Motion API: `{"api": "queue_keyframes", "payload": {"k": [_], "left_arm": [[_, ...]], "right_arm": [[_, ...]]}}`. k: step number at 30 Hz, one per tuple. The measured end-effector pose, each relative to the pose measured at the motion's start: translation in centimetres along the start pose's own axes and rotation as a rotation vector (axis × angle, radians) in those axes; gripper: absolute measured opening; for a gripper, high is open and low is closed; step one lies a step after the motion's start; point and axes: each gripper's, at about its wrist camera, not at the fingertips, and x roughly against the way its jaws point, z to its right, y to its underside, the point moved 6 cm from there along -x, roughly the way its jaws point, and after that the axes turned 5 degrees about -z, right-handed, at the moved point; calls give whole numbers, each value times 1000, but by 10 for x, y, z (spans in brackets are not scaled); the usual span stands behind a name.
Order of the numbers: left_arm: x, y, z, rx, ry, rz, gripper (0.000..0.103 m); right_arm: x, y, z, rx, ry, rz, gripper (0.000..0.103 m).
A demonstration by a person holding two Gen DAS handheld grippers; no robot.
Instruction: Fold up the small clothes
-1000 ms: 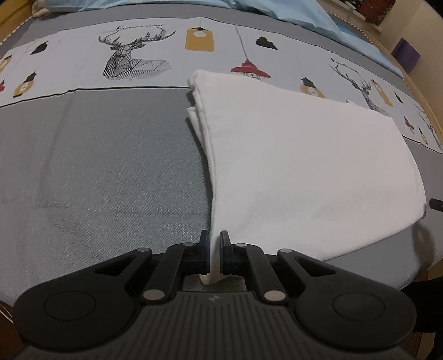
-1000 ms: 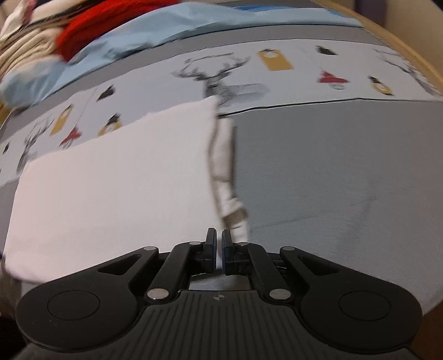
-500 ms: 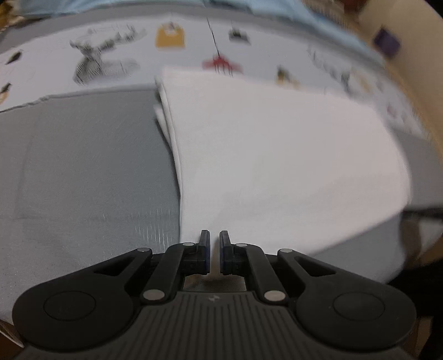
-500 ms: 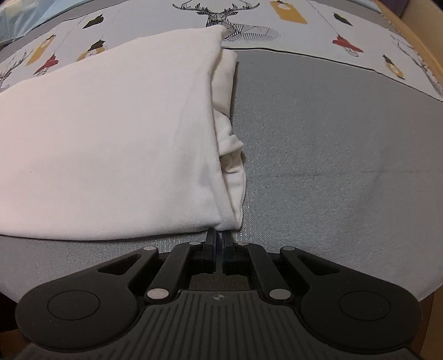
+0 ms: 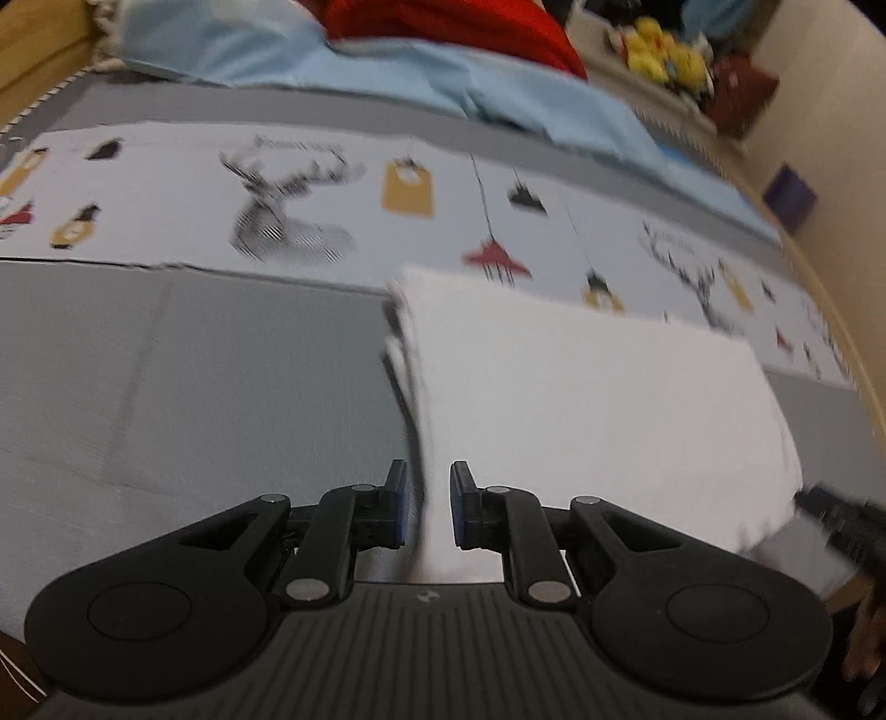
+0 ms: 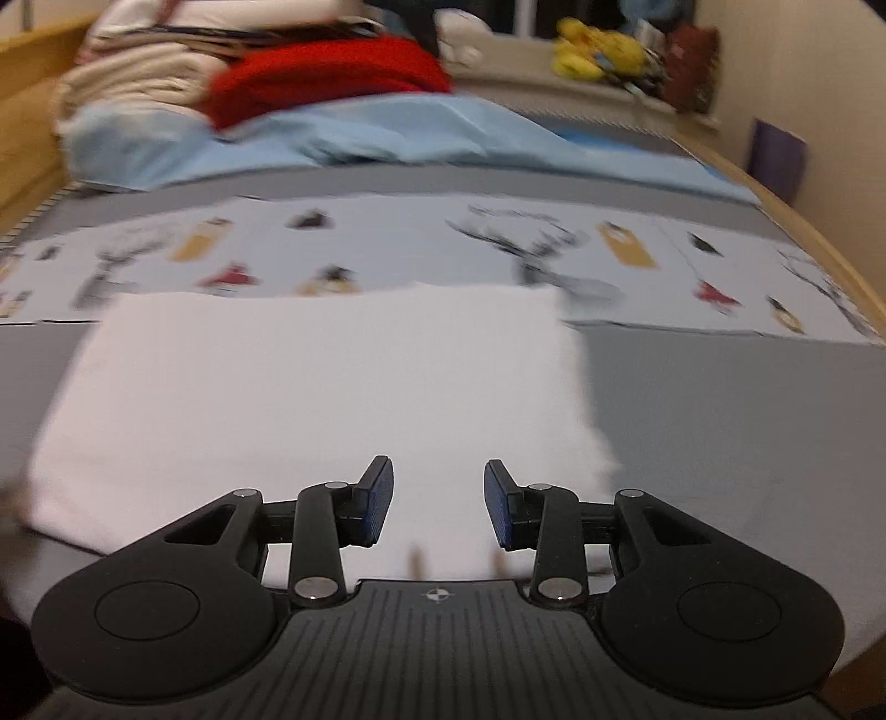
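A folded white garment lies flat on the grey bedspread, its layered edge on the left in the left wrist view. My left gripper hovers over that edge's near corner. Its jaws are opening, with a narrow gap; the cloth shows below the gap but the pads do not press it. In the right wrist view the same garment fills the middle. My right gripper hangs above its near edge, jaws opening wide, nothing pinched between them. A dark blurred shape at the garment's right corner may be the other gripper.
Past the garment runs a printed band with deer and lanterns. Behind it lie a light blue blanket, a red cloth and a cream stack of folded linen. A wooden bed frame curves along the right. Yellow toys sit on a ledge.
Both grippers have let go of the garment's corners and opened. Both have pulled back and tilted up, so more of the bed's far end shows. The right gripper has swung over the garment's middle.
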Motion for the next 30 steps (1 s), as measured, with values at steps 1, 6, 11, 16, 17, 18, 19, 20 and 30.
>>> {"api": "queue_keyframes", "payload": {"k": [1, 6, 11, 16, 17, 18, 19, 20, 30], "left_arm": [[5, -1, -2, 7, -7, 8, 17], [23, -7, -11, -39, -74, 45, 17], [34, -7, -26, -59, -100, 68, 23], [37, -10, -35, -58, -95, 73, 24], [37, -10, -35, -60, -93, 73, 26], [37, -11, -36, -64, -93, 73, 26], [37, -12, -36, -71, -93, 74, 26], [37, -13, -35, -76, -92, 77, 26], [14, -36, -22, -33, 17, 31, 49]], "right_arm": [[1, -1, -14, 15, -18, 19, 23], [8, 5, -107, 127, -139, 94, 13], [-3, 22, -209, 330, -275, 75, 24], [-23, 47, -289, 576, -346, -2, 40], [-26, 51, -299, 612, -346, -3, 46], [-29, 54, -307, 644, -351, -15, 47], [-34, 56, -314, 676, -347, -27, 48], [-40, 59, -319, 710, -328, -35, 48], [-36, 32, -294, 606, -365, -12, 10]]}}
